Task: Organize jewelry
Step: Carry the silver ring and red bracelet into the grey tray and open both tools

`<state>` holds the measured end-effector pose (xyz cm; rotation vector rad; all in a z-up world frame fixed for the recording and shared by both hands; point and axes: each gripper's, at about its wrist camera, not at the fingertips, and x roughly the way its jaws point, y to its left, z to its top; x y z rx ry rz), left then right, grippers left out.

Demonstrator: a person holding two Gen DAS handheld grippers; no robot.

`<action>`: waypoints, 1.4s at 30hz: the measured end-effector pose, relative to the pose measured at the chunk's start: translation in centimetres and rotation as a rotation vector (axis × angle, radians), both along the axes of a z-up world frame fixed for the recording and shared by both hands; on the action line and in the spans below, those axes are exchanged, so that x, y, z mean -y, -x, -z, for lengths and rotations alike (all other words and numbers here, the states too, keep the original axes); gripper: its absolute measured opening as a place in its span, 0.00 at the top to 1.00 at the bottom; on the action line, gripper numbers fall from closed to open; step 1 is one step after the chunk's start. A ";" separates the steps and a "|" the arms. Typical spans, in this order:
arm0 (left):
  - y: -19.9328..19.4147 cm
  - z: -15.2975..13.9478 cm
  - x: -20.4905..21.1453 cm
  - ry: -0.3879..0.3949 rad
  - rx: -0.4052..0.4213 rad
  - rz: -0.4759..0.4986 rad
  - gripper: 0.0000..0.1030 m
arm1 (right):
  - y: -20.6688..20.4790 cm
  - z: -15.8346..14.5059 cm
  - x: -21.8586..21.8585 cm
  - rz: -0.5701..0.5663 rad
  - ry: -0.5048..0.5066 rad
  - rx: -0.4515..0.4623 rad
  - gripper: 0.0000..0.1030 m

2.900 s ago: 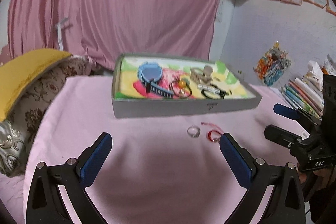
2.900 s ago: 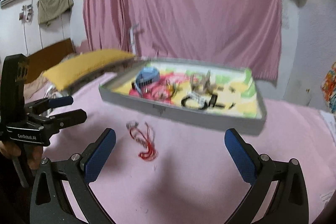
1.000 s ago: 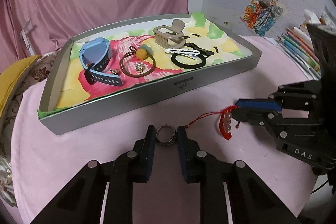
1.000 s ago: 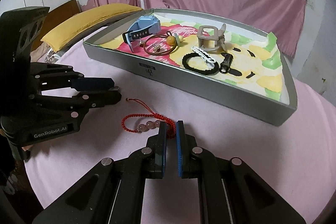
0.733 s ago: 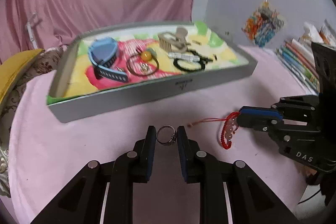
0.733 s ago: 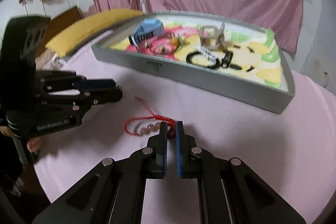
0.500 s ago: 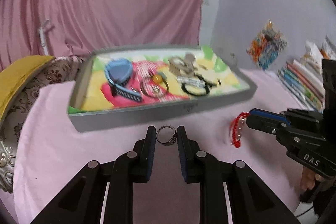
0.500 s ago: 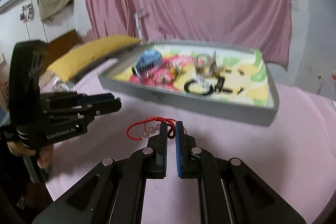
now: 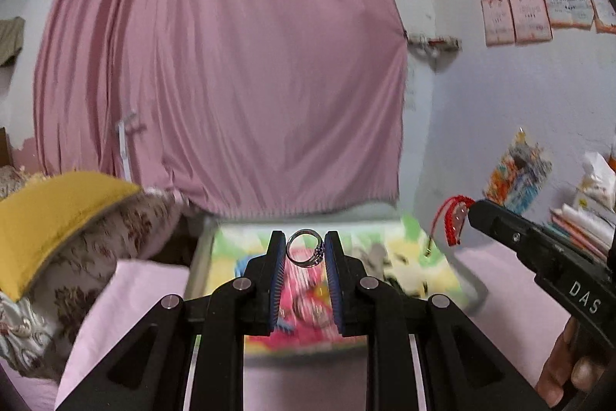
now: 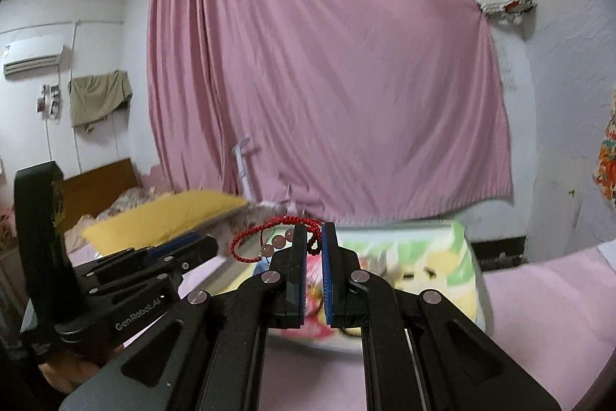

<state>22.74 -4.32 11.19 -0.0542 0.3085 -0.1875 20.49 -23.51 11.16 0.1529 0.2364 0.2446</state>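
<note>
My left gripper (image 9: 305,249) is shut on a silver ring (image 9: 304,253) and holds it in the air above the grey tray (image 9: 198,257). My right gripper (image 10: 315,237) is shut on a red cord bracelet (image 10: 269,234) with pale pink beads, also lifted over the tray (image 10: 477,280). The bracelet (image 9: 452,218) hangs from the right gripper's tip in the left wrist view. The tray's colourful lining is blurred; the pieces inside it are hard to make out.
A pink cloth (image 9: 127,295) covers the table. A yellow and floral cushion (image 9: 57,218) lies at the left. A pink curtain (image 9: 215,64) hangs behind. Books and papers (image 9: 581,222) are stacked at the right.
Both grippers closed on their pieces on the cloth, then rose and moved forward toward the tray. The ring and bracelet have left the cloth and the view has tilted up.
</note>
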 end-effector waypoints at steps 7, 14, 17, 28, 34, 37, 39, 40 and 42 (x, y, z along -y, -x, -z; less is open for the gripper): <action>-2.3 -0.3 1.0 -0.023 0.106 -0.031 0.81 | -2.7 0.1 0.5 0.071 0.007 0.058 0.94; -4.5 1.3 2.2 -0.042 0.113 -0.030 0.81 | -6.2 1.7 1.6 0.114 -0.028 0.008 0.94; -5.1 1.6 2.3 -0.042 0.086 -0.018 0.81 | -7.1 1.9 1.5 0.123 -0.018 -0.031 0.94; -8.3 3.8 1.2 0.014 -0.166 0.031 0.81 | -9.5 4.2 1.9 0.108 0.002 -0.243 0.94; -9.4 5.6 1.2 0.008 -0.280 0.054 0.81 | -10.7 5.9 2.5 0.075 -0.014 -0.351 0.94; -9.6 6.2 1.5 -0.006 -0.315 0.070 0.81 | -11.0 6.4 2.2 0.068 0.009 -0.378 0.94; -9.6 6.6 1.7 -0.008 -0.341 0.090 0.81 | -11.1 6.8 1.9 0.063 0.022 -0.400 0.94; -9.5 6.7 1.8 -0.010 -0.351 0.095 0.81 | -11.2 7.0 1.8 0.062 0.031 -0.413 0.94; -9.5 6.9 2.1 -0.025 -0.363 0.100 0.81 | -11.4 7.4 1.6 0.054 0.040 -0.439 0.94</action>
